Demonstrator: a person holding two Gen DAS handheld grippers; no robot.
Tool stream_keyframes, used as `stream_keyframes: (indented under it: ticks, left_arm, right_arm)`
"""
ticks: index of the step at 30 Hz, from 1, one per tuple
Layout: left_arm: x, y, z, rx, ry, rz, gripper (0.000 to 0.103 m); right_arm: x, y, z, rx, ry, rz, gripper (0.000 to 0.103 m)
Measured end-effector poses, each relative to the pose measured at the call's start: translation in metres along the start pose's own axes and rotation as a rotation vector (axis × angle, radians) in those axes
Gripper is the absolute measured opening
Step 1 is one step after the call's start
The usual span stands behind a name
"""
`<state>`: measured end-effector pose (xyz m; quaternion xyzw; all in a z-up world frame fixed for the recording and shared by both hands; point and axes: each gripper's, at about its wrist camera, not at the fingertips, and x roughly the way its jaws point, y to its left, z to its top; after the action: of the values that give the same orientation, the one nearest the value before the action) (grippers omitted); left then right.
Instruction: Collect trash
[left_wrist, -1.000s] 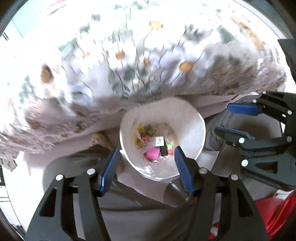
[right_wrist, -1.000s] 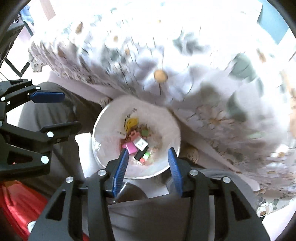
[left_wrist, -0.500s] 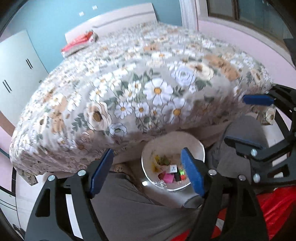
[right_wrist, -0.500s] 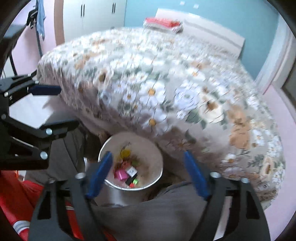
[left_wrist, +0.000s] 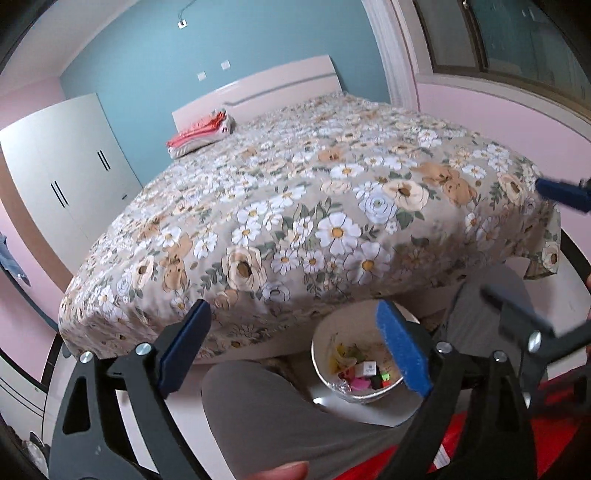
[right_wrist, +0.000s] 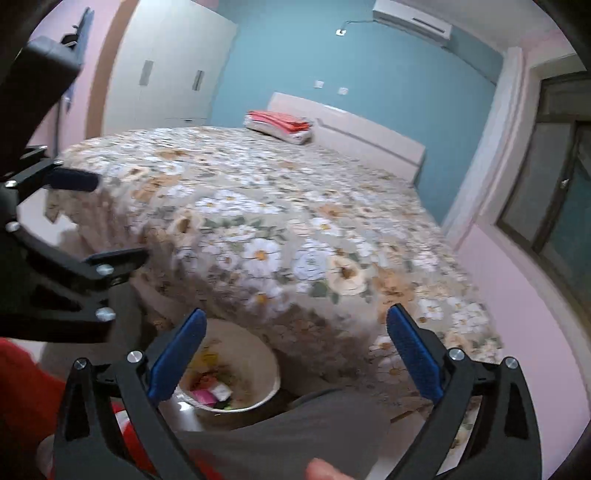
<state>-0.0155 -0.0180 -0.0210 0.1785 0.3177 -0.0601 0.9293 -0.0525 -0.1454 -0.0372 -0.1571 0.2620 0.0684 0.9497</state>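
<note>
Two sets of jaws, both released and empty.
My left gripper (left_wrist: 291, 347) and right gripper (right_wrist: 295, 354) hover above the trash bin (left_wrist: 321, 354) beside the bed (left_wrist: 295, 206).

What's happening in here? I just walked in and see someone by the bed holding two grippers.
A person is collecting trash with a handheld gripper in each hand. Right now both the left gripper and the right gripper have their jaws open and hold nothing. A white bin sits on the floor at the foot of the flower-patterned bed, by the person's gray-trousered legs, with colourful scraps already in it. No trash shows on the bedspread; only folded bedding lies near the headboard.
</note>
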Motion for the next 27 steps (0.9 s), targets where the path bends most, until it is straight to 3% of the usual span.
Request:
stream_keyframes:
  ticks: [5,10,15,27]
  left_arm:
    - [-0.011,-0.001,0.002,-0.02,-0.037,-0.055,0.089]
    - [-0.007,0.002,-0.005,-0.088,-0.016,-0.138,0.089]
    - [-0.006,-0.007,-0.006,-0.071,-0.015,-0.113,0.089]
    - [0.003,-0.011,-0.01,-0.091,0.022,-0.157,0.089]
  right_arm:
    - [0.003,-0.01,0.002,0.104,0.058,0.122,0.099]
    - [0.003,-0.018,-0.007,0.206,0.105,0.132,0.099]
    - [-0.002,-0.017,-0.008,0.221,0.1,0.12,0.099]
    - [-0.002,-0.017,-0.012,0.229,0.111,0.124,0.099]
